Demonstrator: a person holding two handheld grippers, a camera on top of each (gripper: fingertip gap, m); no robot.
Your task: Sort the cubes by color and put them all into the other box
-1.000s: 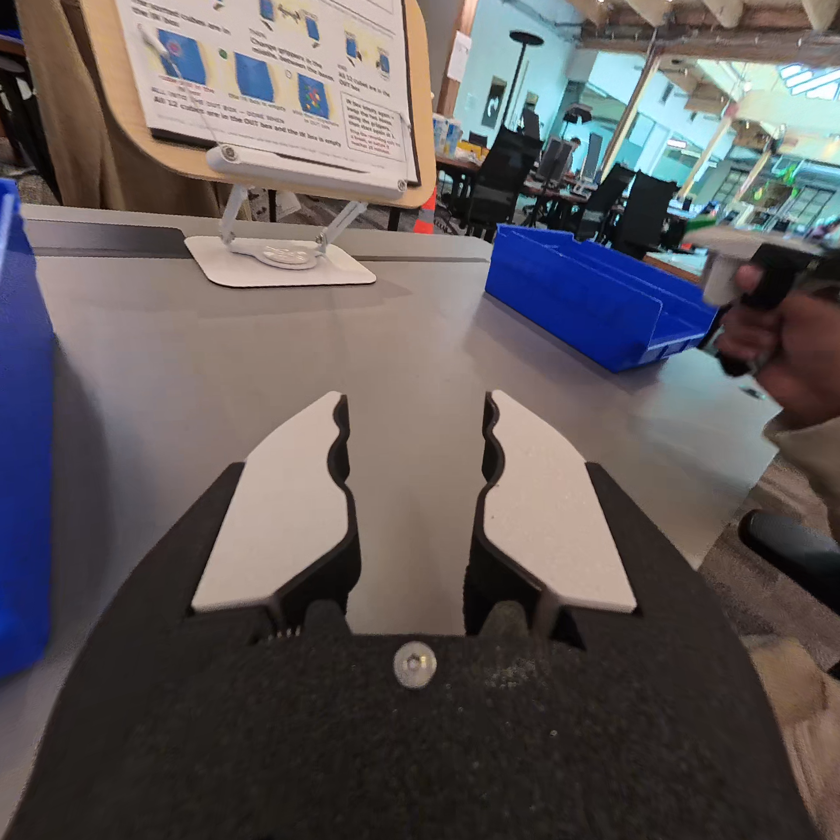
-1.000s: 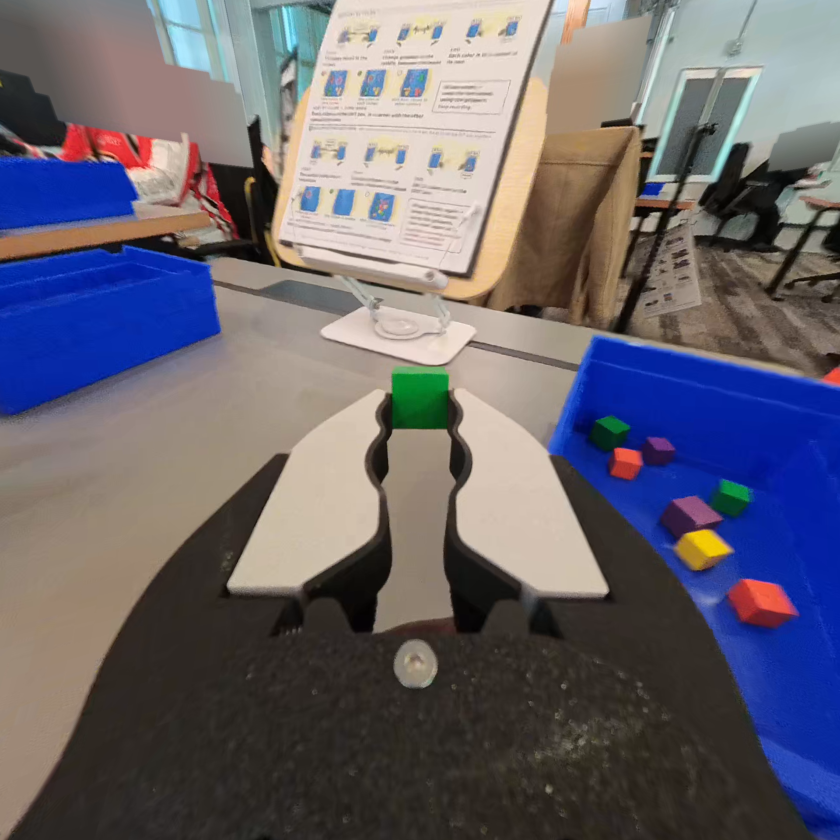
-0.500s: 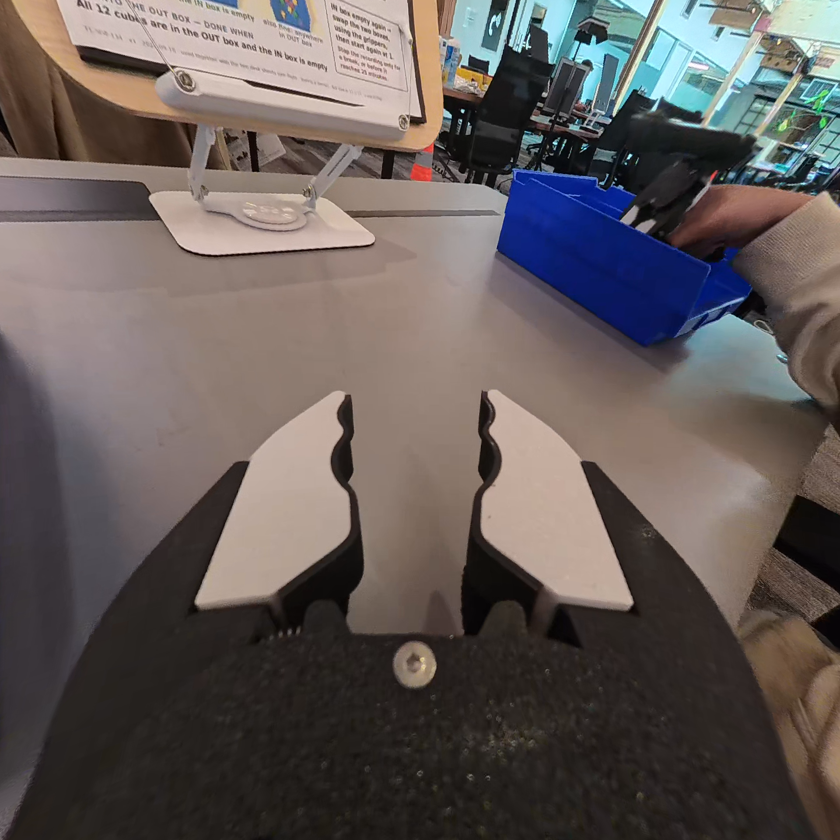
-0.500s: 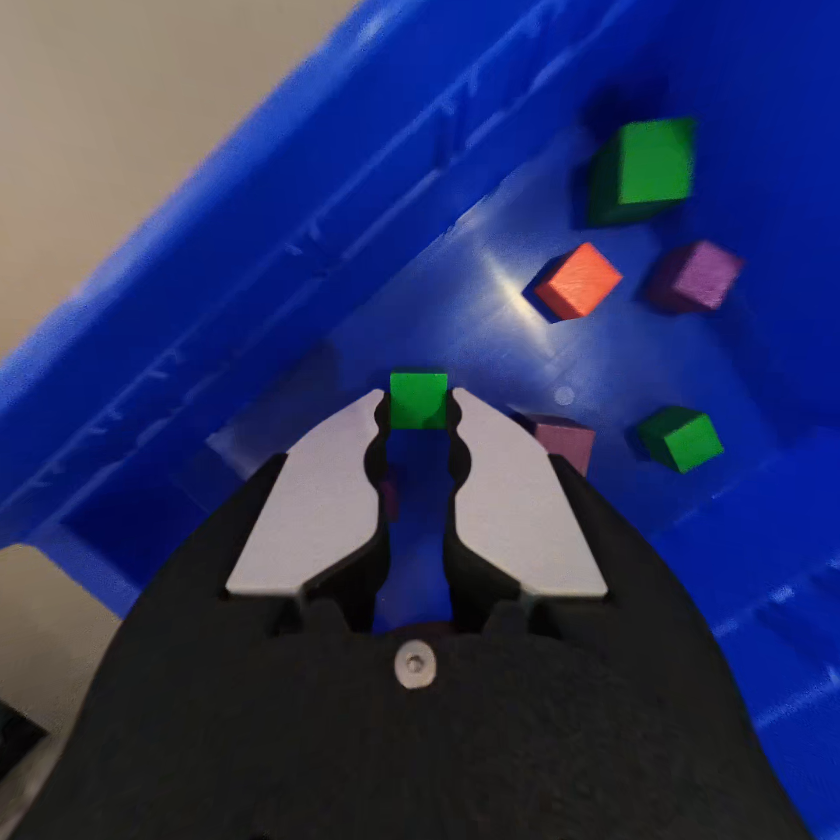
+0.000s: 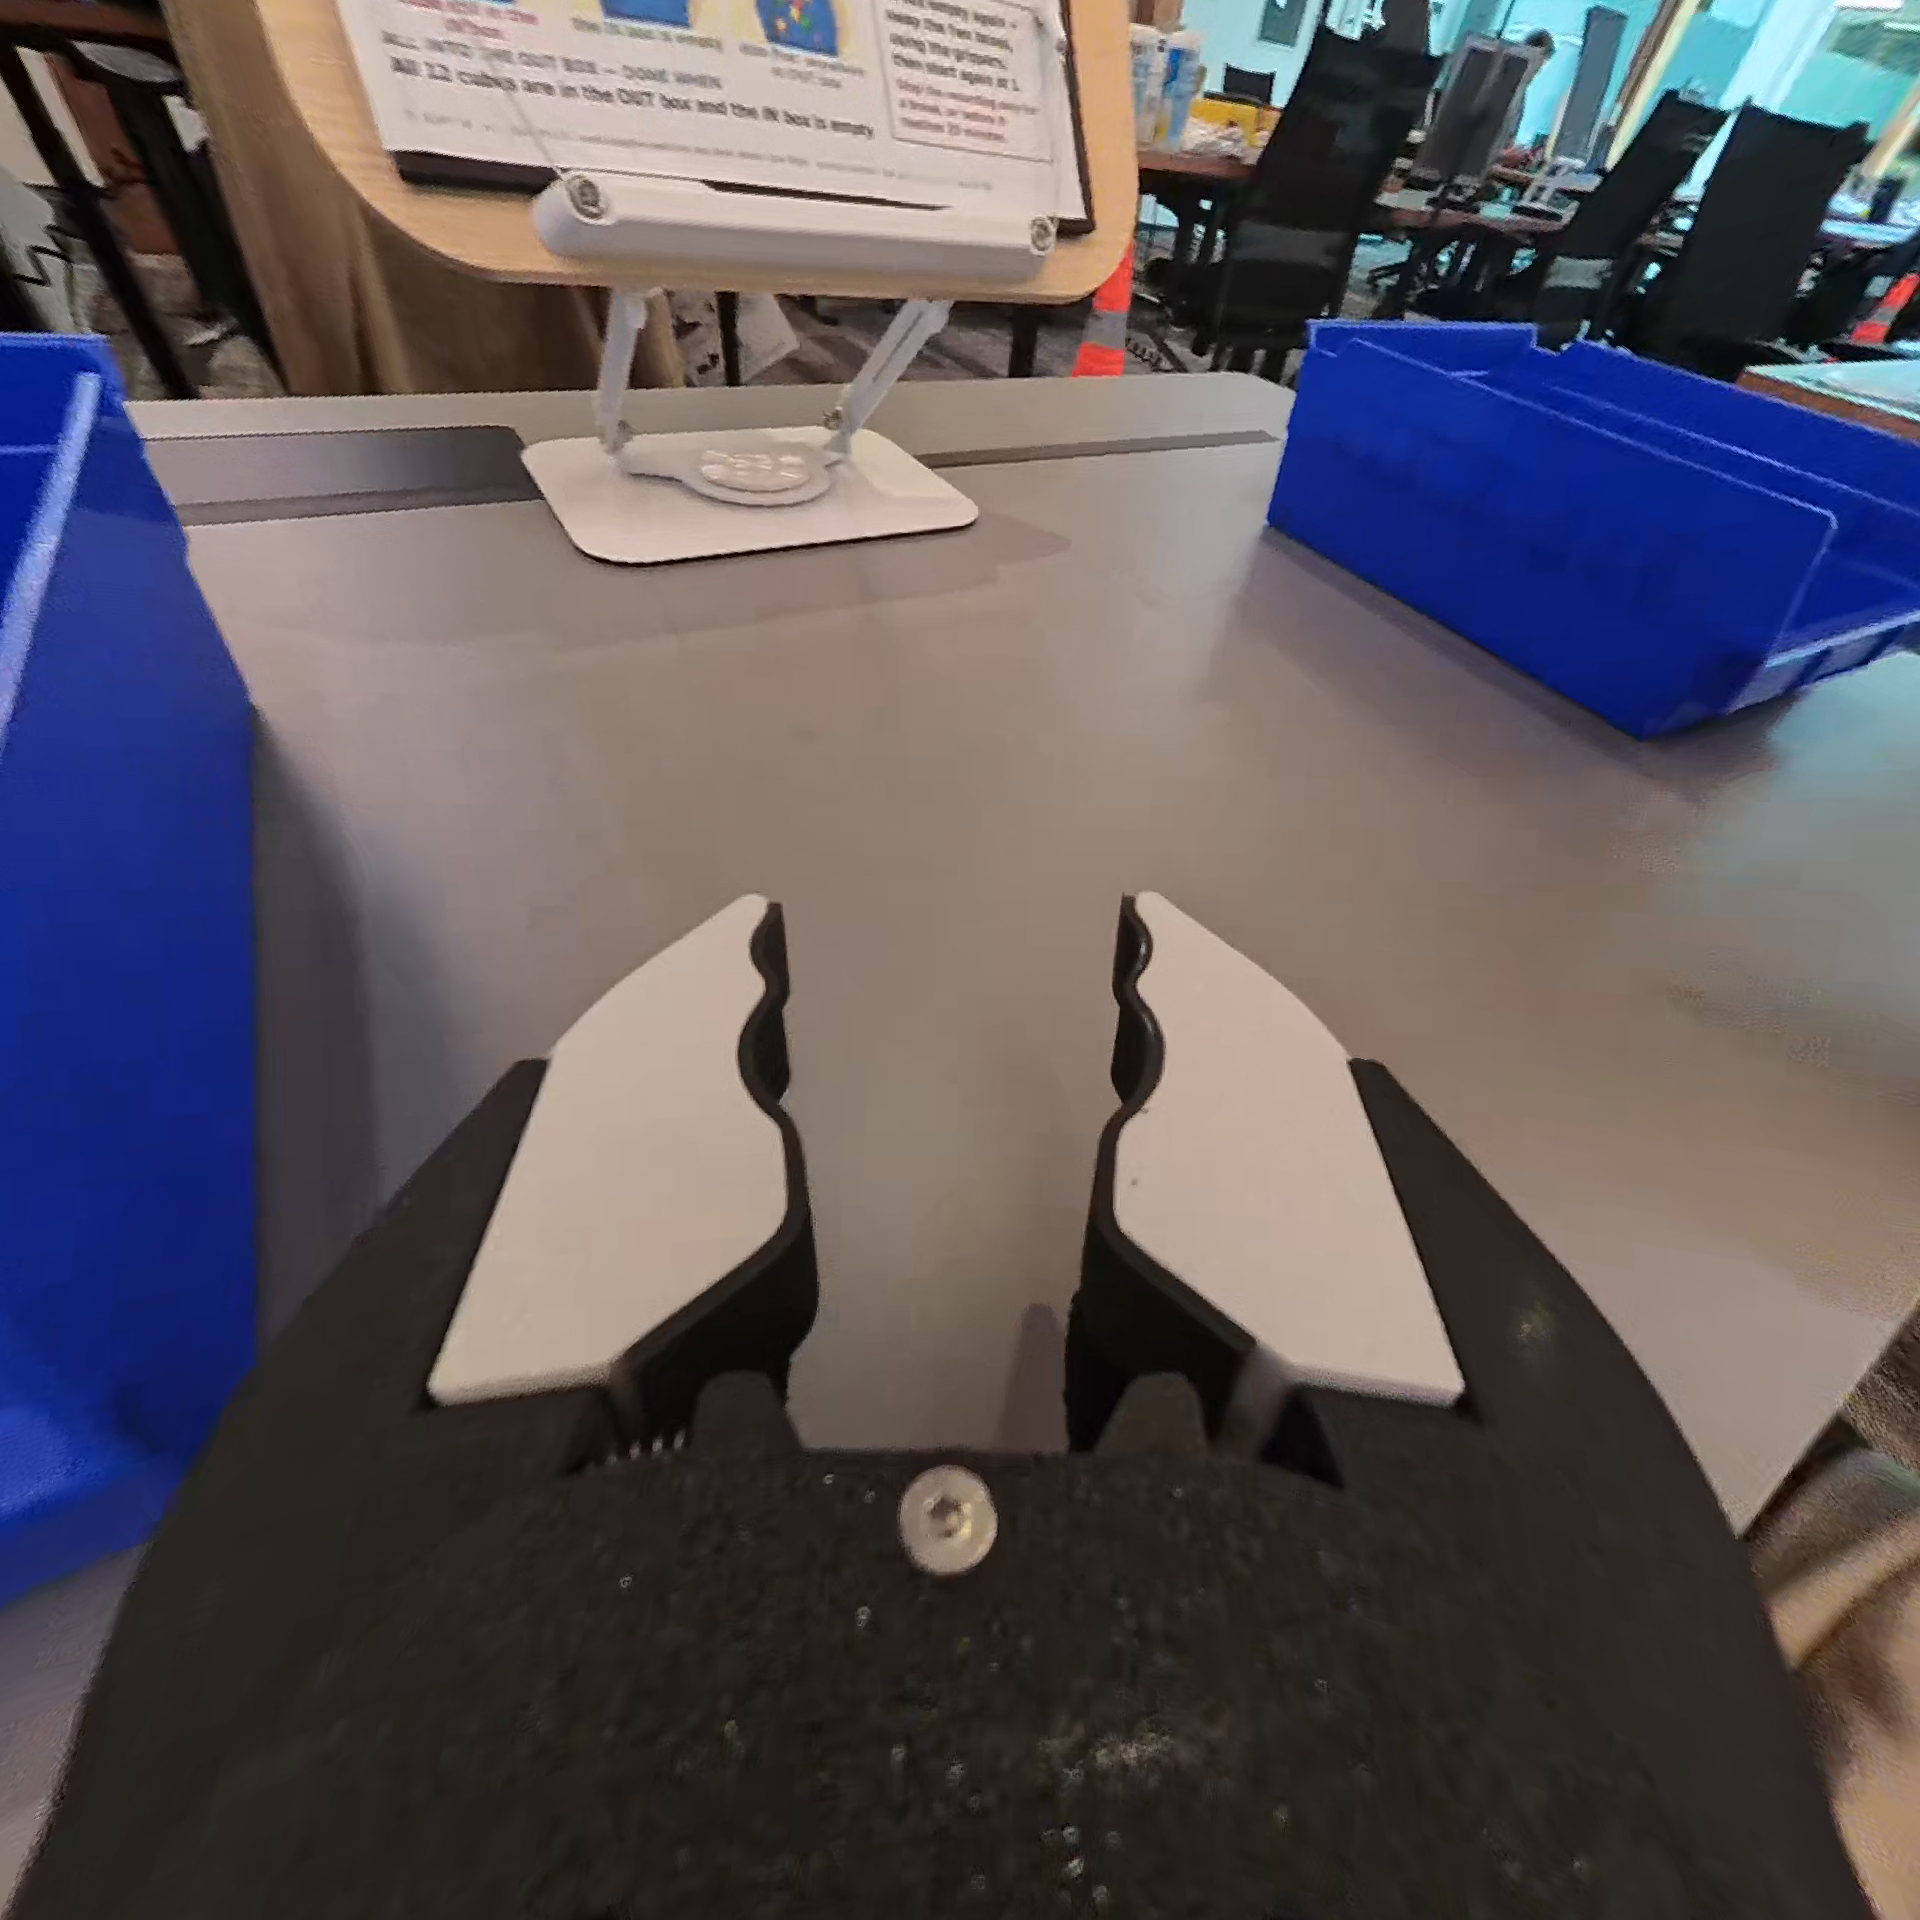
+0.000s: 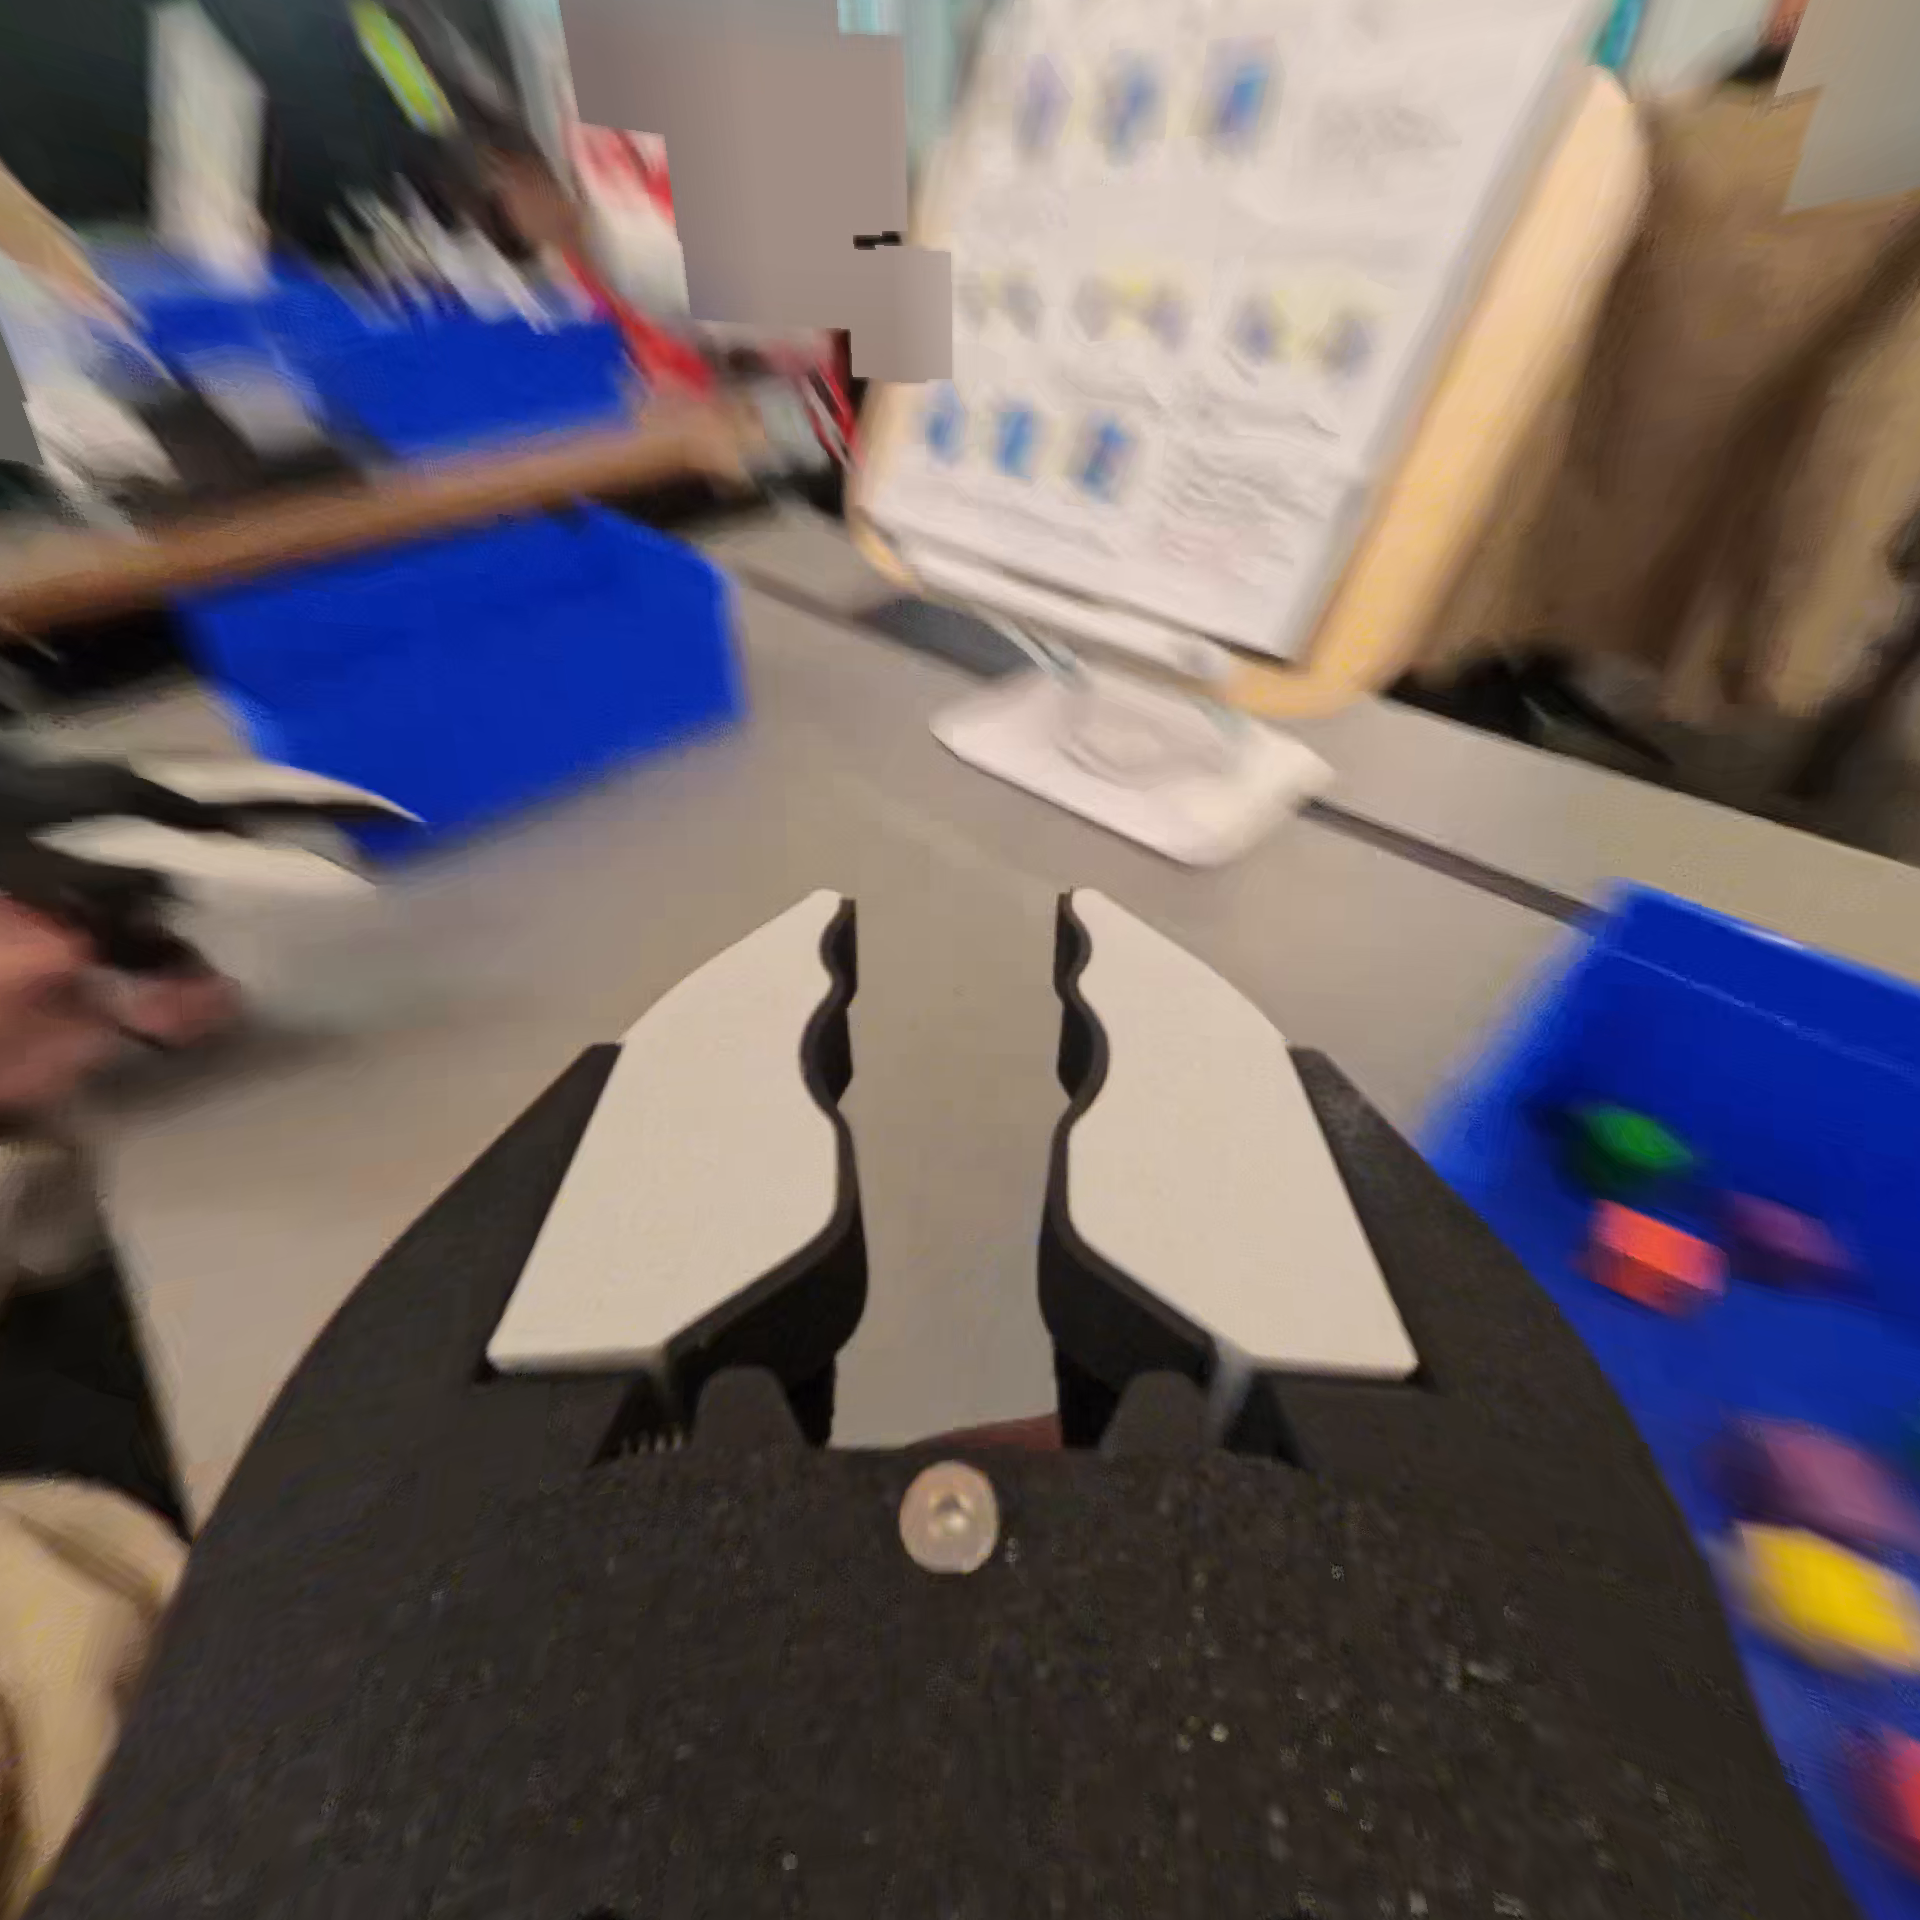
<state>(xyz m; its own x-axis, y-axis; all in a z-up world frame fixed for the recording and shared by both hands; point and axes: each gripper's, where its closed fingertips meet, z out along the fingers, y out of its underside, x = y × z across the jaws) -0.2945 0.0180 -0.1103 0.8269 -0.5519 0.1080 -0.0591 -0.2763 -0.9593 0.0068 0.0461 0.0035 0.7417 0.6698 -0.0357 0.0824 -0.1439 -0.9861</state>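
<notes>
Your right gripper (image 6: 956, 914): fingers parted, nothing between them, over bare grey table (image 6: 582, 997). Blue box (image 6: 1714, 1049) at right edge holds cubes: green cube (image 6: 1631, 1143), red cube (image 6: 1652, 1257), purple cube (image 6: 1782, 1242), yellow cube (image 6: 1829, 1595) (all blurred). Second blue box (image 6: 468, 665) far left. Your left gripper (image 6: 343, 831) near it, state unclear. Instruction sheet stand (image 6: 1132, 769) ahead, centre-right.

White printed instruction sheet (image 5: 727, 83) with text and small diagrams is standing on wooden easel board (image 5: 1101, 208), far centre; wording not transcribed.
</notes>
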